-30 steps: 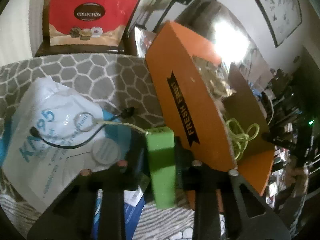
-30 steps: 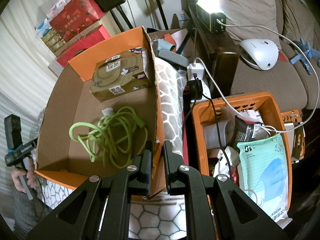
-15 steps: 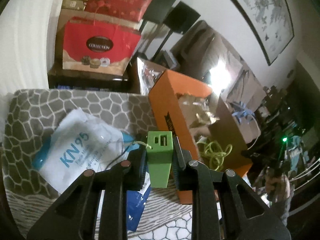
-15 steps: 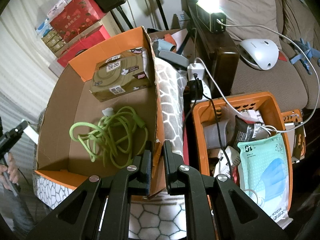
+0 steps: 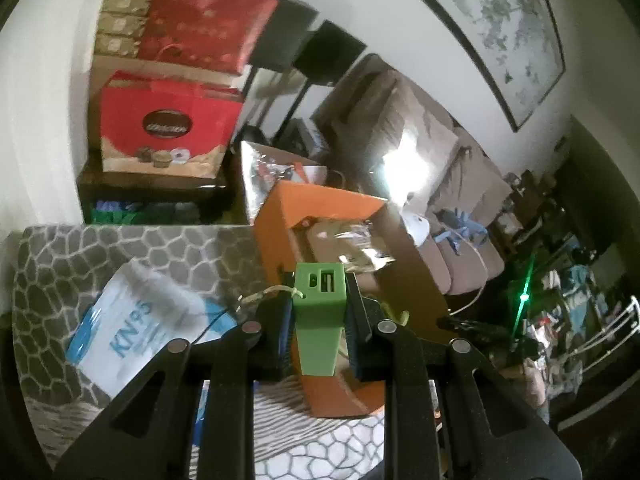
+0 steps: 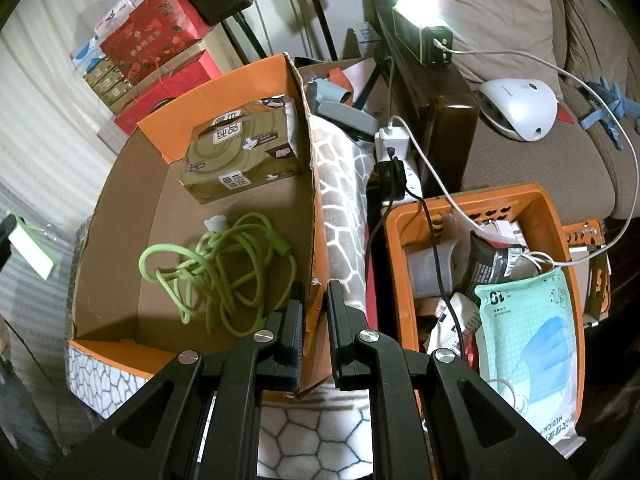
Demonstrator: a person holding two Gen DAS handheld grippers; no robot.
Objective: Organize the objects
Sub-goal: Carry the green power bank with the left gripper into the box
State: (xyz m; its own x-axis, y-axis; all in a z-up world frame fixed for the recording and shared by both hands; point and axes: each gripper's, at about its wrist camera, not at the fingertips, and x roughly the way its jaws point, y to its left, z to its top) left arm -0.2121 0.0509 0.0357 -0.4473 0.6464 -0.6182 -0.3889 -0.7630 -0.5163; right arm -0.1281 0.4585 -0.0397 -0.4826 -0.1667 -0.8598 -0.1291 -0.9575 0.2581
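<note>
My left gripper (image 5: 320, 322) pinches the green power bank (image 5: 320, 312), now lifted off the KN95 pack (image 5: 136, 328) and held above the orange box's (image 6: 224, 92) near wall. My right gripper (image 6: 316, 320), nearly pressed together, clamps the box's side wall (image 6: 310, 208); open cardboard floor lies beside the green cable (image 6: 216, 268).

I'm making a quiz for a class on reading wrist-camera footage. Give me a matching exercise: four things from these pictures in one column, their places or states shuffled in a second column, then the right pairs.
1. green power bank
2. green cable
3. tissue pack
4. face mask pack

A. coiled on the cardboard box floor
B. in the orange basket
C. clamped in the left gripper
D. at the box's far end

Pairs: 1-C, 2-A, 3-D, 4-B
</note>
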